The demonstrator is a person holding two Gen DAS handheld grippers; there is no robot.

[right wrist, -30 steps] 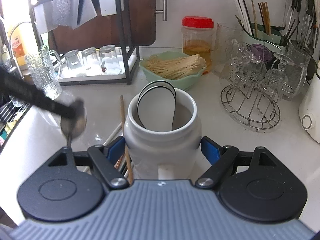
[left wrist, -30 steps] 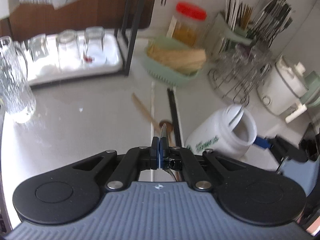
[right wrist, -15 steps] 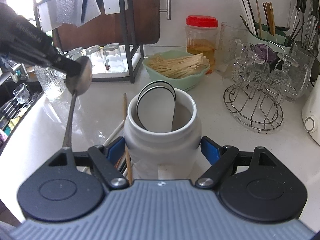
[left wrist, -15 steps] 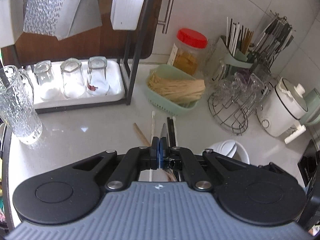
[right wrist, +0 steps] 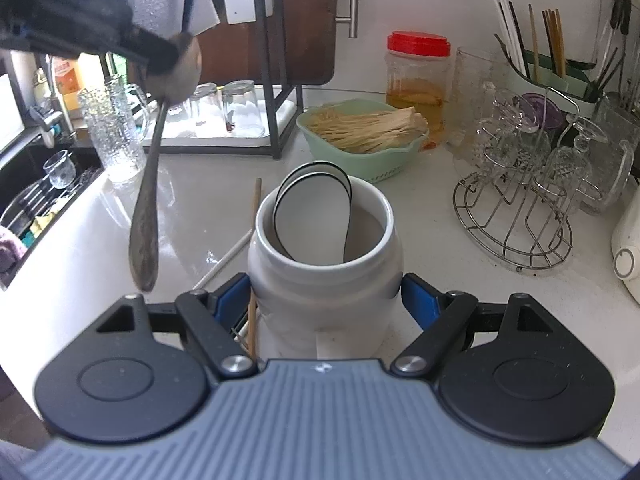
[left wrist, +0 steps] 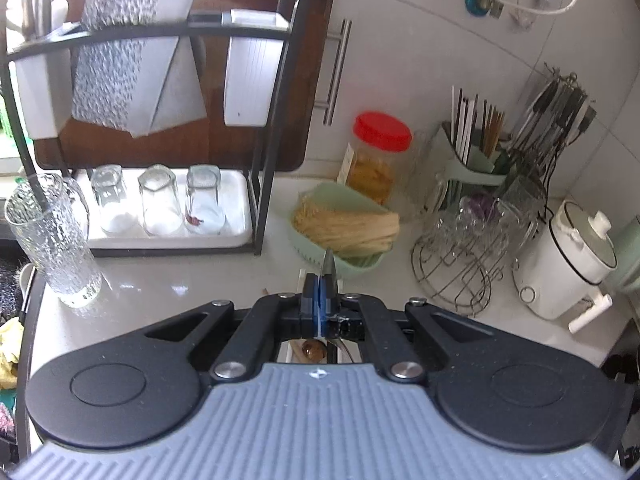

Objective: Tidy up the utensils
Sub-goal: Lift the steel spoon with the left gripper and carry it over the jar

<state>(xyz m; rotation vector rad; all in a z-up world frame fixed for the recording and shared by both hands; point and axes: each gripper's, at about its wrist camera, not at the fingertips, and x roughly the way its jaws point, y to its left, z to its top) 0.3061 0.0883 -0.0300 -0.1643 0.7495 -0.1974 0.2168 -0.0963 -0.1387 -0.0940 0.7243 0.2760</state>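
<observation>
Hanging from clamped left gripper (right wrist: 172, 56), spoon (right wrist: 146, 216); right gripper (right wrist: 326, 300) clasps white jar (right wrist: 324, 280).

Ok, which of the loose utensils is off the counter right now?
The metal spoon, pinched by its bowl in the left gripper, handle hanging down. The wooden chopstick and the white chopstick lie on the counter.

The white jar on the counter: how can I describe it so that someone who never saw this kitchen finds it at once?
Start at the pale green basket of dry noodles near the red-lidded jar. Just in front of it stands the white jar, held between the pads of the right hand-held gripper. It is the only opaque white, open-mouthed pot, with black-rimmed white spoons standing inside; its neighbours are clear glass.
</observation>
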